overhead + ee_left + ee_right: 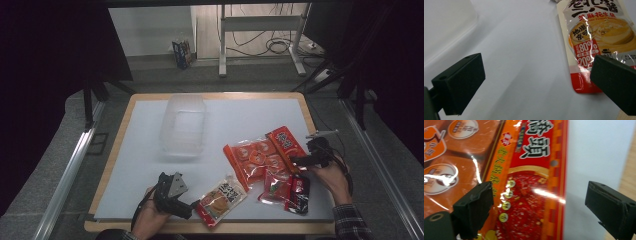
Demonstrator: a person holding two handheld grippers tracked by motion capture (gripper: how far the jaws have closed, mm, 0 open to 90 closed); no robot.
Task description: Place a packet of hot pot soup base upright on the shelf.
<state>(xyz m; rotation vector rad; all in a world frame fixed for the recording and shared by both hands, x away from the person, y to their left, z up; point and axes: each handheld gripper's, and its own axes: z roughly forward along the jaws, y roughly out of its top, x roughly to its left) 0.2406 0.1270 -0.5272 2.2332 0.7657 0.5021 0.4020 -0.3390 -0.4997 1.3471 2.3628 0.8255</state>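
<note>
Worktop [150, 150]: white sheet, wooden rim, fills centre of frame. Clear plastic container [183, 125] upper centre-left. Sesame paste pouch [220, 199] at lower centre, near front edge. Orange snack pack [252, 160] right of centre, touching long red packet [285, 142]. Small red packet [276, 187] and dark packet [299, 192] lower right, side by side.

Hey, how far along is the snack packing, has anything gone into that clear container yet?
Nothing looks packed: the clear container seems empty. In hand: the left gripper is open beside the white sauce pouch, and the right gripper is open over the red packet, neither holding anything. Left: all the packets, including the orange multipack and the dark red packets, lie on the table.
</note>
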